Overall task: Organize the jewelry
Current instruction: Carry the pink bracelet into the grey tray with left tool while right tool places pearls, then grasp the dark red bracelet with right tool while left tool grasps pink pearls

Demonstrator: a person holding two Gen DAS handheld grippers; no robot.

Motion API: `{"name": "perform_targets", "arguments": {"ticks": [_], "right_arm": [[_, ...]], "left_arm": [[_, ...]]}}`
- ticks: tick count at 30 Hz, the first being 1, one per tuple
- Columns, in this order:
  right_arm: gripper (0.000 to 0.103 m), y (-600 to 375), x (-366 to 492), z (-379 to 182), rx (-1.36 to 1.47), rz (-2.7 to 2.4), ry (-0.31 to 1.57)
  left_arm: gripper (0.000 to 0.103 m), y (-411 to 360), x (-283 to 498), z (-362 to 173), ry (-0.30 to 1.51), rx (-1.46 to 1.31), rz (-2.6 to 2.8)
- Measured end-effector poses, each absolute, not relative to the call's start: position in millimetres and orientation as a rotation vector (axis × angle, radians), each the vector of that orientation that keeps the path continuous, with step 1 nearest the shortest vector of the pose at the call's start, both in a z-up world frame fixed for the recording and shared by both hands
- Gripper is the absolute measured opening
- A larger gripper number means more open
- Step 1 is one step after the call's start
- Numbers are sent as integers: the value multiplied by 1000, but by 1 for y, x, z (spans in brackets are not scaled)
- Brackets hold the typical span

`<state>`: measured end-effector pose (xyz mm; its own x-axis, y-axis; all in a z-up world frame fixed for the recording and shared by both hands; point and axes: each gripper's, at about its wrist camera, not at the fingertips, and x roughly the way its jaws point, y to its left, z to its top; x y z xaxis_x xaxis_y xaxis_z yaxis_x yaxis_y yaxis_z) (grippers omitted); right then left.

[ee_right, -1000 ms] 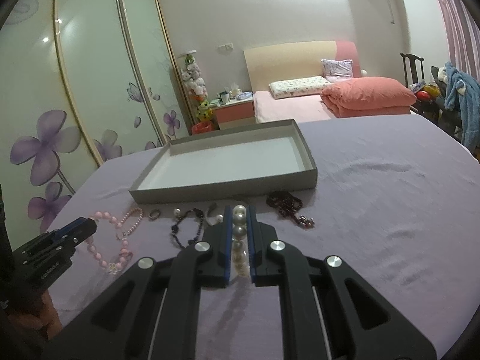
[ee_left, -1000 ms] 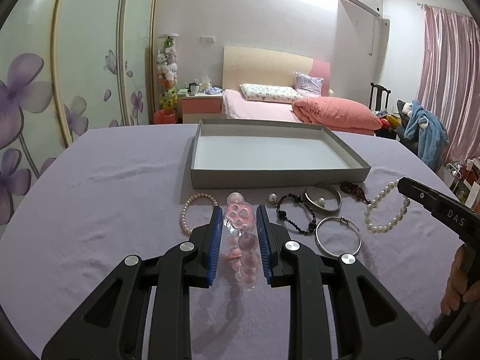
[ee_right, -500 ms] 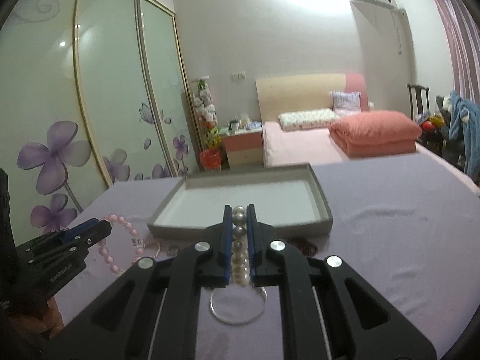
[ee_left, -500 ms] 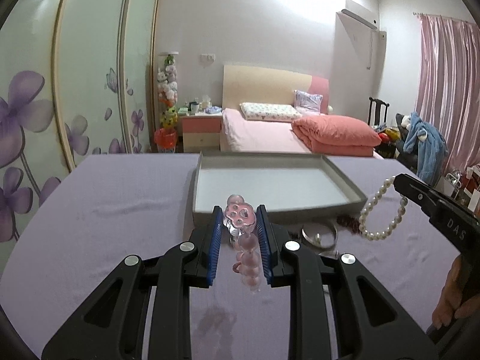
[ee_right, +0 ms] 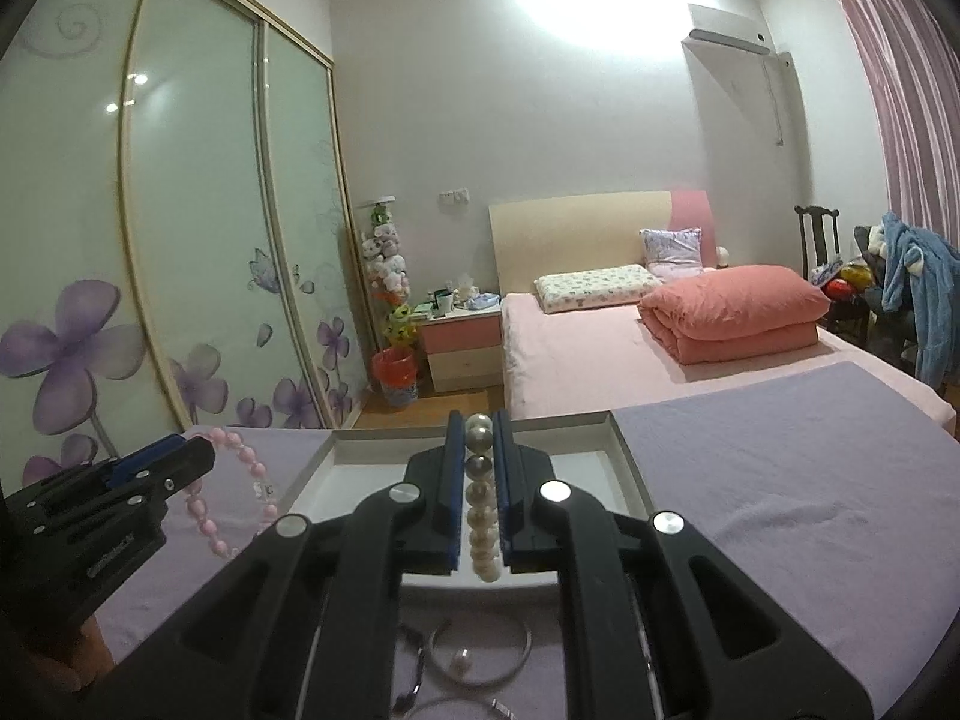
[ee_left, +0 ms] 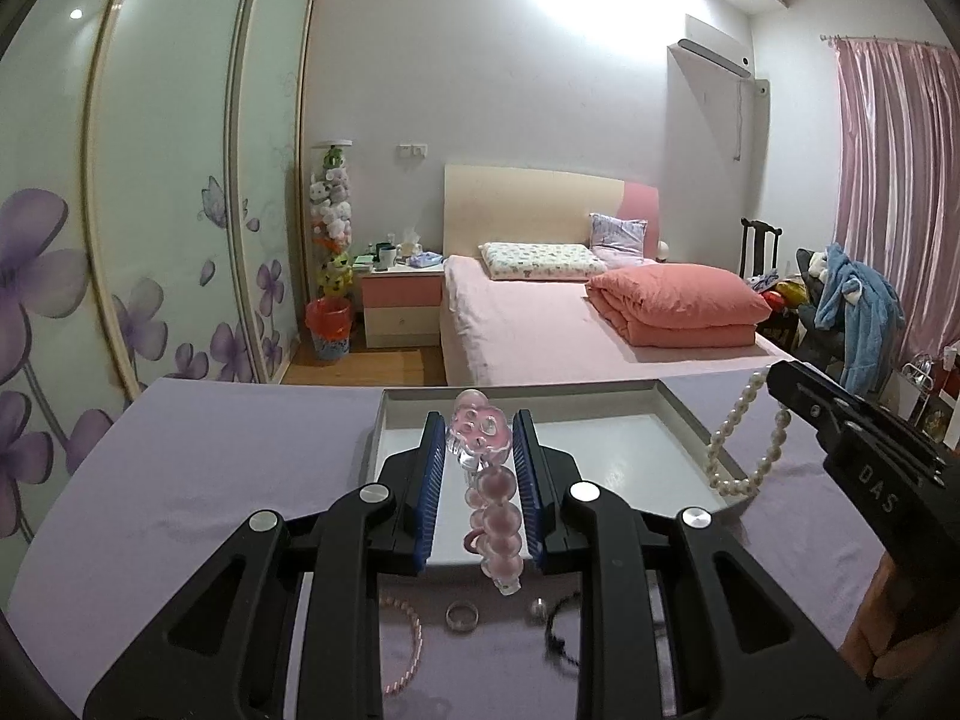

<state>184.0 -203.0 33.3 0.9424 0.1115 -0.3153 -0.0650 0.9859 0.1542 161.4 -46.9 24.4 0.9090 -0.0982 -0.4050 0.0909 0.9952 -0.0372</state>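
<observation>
My left gripper (ee_left: pixel 478 432) is shut on a pink bead bracelet (ee_left: pixel 489 498) with a flower charm, held in the air over the grey tray (ee_left: pixel 684 414). My right gripper (ee_right: pixel 478 432) is shut on a white pearl bracelet (ee_right: pixel 482 510), also lifted over the tray (ee_right: pixel 627 468). In the left wrist view the pearl bracelet (ee_left: pixel 741 450) hangs from the right gripper (ee_left: pixel 777 381) above the tray's right rim. In the right wrist view the pink bracelet (ee_right: pixel 231 492) hangs from the left gripper (ee_right: pixel 192 456) left of the tray.
On the purple tablecloth (ee_left: pixel 198 462) below lie a thin pink pearl bracelet (ee_left: pixel 408 648), a silver ring (ee_left: pixel 462 617), a black bead bracelet (ee_left: pixel 561 630) and a silver bangle (ee_right: pixel 480 654). A bed (ee_left: pixel 576 324) stands beyond the table.
Both grippers have lifted their bracelets off the cloth and moved forward over the tray. The other jewelry stays on the table, now low in both views.
</observation>
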Motion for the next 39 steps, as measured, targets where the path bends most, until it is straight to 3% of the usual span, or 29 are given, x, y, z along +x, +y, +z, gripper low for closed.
{"name": "perform_targets", "arguments": {"ticks": [18, 21, 23, 27, 39], "right_arm": [[10, -199, 323, -29, 234, 107, 597], [19, -202, 328, -32, 243, 93, 619], [37, -206, 323, -29, 242, 87, 599], [38, -217, 310, -21, 231, 69, 561], [38, -244, 268, 0, 234, 44, 530]], "left_arm": [[24, -53, 247, -18, 541, -42, -82], [24, -54, 255, -20, 557, -55, -70], [25, -51, 255, -20, 560, -79, -68], [33, -42, 251, -11, 536, -79, -55], [36, -19, 218, 9, 509, -67, -10]]}}
